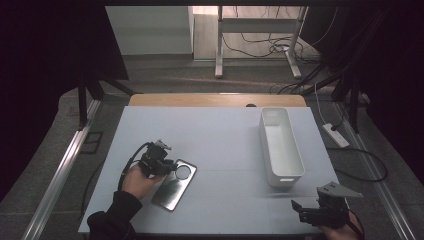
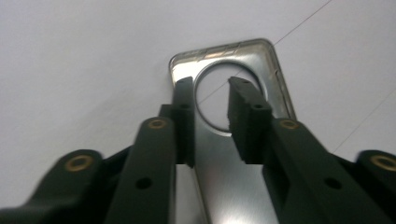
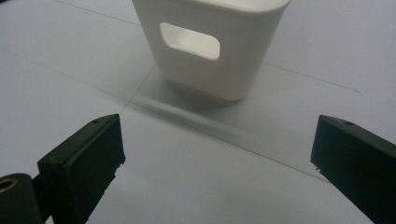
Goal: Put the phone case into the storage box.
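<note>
A shiny metal plate [image 1: 170, 192] with a round hole near one end lies flat on the white table top, left of centre. My left gripper [image 1: 171, 167] hovers over its holed end, held by a hand in a dark sleeve. In the left gripper view the plate [image 2: 275, 74] runs under the left gripper [image 2: 212, 86]. The jaws stand a little apart over the hole and the pads press on nothing. My right gripper [image 1: 299, 211] rests at the table's front right, wide open and empty. In the right gripper view the right gripper [image 3: 217, 140] faces a white bin [image 3: 210, 60].
The long white bin [image 1: 274, 150] stands empty at the right of the table, its handle slot toward my right gripper. A wooden edge [image 1: 215, 100] borders the table's far side. Metal rails, cables and desk legs lie beyond on the floor.
</note>
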A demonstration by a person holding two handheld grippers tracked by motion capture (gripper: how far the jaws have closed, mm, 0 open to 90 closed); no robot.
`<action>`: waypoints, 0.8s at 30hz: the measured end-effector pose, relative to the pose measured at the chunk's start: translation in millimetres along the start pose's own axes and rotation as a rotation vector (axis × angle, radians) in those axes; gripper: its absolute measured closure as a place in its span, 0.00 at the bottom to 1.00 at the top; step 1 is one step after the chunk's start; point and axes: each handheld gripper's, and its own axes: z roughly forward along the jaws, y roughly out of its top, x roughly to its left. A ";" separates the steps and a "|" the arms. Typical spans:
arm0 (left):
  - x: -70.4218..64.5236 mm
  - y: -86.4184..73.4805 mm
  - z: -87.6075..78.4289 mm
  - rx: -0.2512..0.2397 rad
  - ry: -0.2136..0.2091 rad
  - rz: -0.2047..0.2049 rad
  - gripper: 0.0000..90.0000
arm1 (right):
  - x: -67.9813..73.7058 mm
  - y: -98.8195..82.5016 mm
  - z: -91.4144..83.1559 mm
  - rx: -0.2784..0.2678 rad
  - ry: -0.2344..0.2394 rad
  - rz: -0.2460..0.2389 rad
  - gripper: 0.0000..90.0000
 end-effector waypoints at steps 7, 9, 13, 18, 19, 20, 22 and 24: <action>4.2 -11.0 -8.5 0.012 0.016 -0.024 0.58 | 0.0 0.1 0.2 0.000 0.000 -0.001 0.02; 5.4 -14.8 -11.6 0.015 0.021 -0.039 0.50 | -0.1 0.2 0.2 0.001 0.002 0.000 0.02; 8.1 -20.4 -16.9 0.015 0.016 -0.069 0.35 | -0.1 0.2 0.2 0.001 0.003 0.000 0.02; 10.5 -27.2 -21.2 0.016 0.008 -0.097 0.19 | 0.0 0.3 0.2 0.000 0.002 -0.001 0.02; 10.6 -29.0 -22.1 0.018 0.005 -0.097 0.17 | 0.0 0.3 0.2 0.000 0.002 -0.001 0.02; 10.4 -30.5 -22.4 0.016 0.003 -0.099 0.13 | -0.1 0.2 0.2 0.000 0.002 -0.001 0.02; 10.3 -33.2 -23.4 0.020 0.003 -0.095 0.06 | -0.1 0.2 0.2 -0.001 0.003 0.000 0.02; 9.7 -36.1 -24.6 0.024 0.016 -0.083 0.00 | 0.0 0.2 0.2 -0.003 0.003 0.000 0.02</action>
